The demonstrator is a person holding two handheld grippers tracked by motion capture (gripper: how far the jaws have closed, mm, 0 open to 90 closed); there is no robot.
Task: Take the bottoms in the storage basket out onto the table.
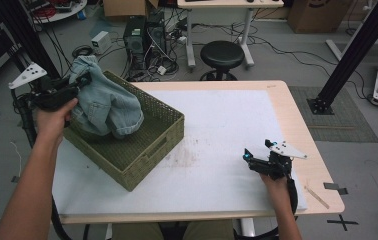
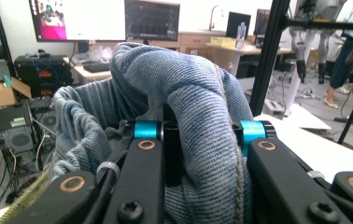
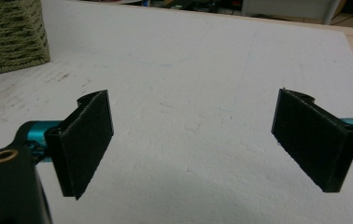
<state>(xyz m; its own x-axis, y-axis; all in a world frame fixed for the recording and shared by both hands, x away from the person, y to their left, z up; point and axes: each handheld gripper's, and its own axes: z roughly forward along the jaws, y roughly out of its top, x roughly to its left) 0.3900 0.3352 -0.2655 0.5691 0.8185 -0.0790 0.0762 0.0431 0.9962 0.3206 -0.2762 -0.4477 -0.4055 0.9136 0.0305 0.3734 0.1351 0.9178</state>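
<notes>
Denim cloth [image 1: 104, 102] is being held up by the left gripper [image 1: 79, 80], pinched tight between its jaws, hanging directly above the woven basket [image 1: 142, 150]; the right gripper [image 1: 249, 156] is being rested wide open, empty, well apart on the white table [image 1: 217, 125]

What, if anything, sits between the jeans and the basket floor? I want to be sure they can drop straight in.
Nothing visible does. The left gripper holds the jeans over the far left corner of the basket, and the basket floor that shows looks bare. The part under the jeans is hidden. The right gripper waits open on the table, apart from the basket.
</notes>
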